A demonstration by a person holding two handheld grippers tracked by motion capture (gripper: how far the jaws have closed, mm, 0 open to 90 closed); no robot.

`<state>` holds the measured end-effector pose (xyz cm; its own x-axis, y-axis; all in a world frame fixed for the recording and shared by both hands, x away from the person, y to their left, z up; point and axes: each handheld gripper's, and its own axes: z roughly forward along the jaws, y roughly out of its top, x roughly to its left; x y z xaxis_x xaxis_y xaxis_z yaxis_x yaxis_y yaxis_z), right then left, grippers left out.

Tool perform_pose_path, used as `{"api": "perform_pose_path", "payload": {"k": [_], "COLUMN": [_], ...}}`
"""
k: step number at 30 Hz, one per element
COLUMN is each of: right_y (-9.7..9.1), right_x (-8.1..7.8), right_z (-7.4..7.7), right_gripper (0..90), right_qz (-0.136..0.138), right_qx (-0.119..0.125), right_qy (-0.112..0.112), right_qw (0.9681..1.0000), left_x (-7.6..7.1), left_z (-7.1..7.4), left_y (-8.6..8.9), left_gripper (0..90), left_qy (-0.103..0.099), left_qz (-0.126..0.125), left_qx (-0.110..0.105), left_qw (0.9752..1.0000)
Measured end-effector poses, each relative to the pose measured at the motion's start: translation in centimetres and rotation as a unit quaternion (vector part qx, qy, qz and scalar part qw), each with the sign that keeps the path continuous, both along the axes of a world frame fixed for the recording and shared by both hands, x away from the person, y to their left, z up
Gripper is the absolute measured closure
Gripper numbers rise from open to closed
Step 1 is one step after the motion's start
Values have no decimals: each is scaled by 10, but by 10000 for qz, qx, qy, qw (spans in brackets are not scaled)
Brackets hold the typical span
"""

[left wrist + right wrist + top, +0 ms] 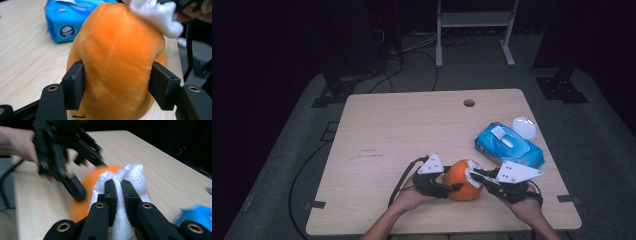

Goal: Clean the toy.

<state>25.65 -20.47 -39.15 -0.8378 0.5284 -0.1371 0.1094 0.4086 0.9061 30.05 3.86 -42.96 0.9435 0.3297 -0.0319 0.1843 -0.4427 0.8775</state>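
Pale wooden table (387, 130): one orange plush fruit (462, 180) is clamped by the left gripper (451, 181); one white wipe (473, 171), pressed on it, is pinched by the right gripper (476, 175); one blue wipe pack (508, 145) lies nearby.

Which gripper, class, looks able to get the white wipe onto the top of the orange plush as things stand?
Probably the right gripper: its jaws pinch the white wipe right against the orange plush, with nothing between. The left gripper clamps the plush's sides, leaving the top free.
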Motion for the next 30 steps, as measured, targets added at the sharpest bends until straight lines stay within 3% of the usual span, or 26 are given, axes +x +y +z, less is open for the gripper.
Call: {"api": "perform_pose_path", "payload": {"k": [3, 7, 12, 15, 18, 21, 25, 30], "right_y": [11, 3, -15, -11, 6, 23, 23, -3], "right_x": [3, 17, 15, 5, -2, 1, 14, 21], "right_z": [6, 8, 5, 7, 7, 4, 8, 8], "right_gripper": [836, 836, 836, 836, 835, 836, 836, 836], "right_qz": [124, -134, -362, -250, 21, 198, -25, -366], "right_qx": [-61, -30, -75, -162, -279, -343, -332, -135], "right_qy": [-13, 37, 146, 117, 69, 104, 221, 293], "right_qw": [9999, 9999, 9992, 9995, 9996, 9992, 9992, 9988], "left_x": [-8, -5, -3, -5, -11, -16, -16, -11], "left_z": [1, -2, -3, -2, -1, -2, -3, -1], "left_y": [-5, 0, 0, -6, -13, -15, -13, -11], "left_gripper": [362, 347, 304, 319, 321, 314, 325, 327], "left_qy": [-271, -114, 42, -11, -203, -340, -370, -269], "left_qz": [-66, -41, 0, 33, -39, -78, -72, -40], "left_qx": [183, 30, -106, -59, 106, 182, 140, 64], "left_qw": [9994, 9999, 9999, 10000, 9997, 9992, 9992, 9996]}}
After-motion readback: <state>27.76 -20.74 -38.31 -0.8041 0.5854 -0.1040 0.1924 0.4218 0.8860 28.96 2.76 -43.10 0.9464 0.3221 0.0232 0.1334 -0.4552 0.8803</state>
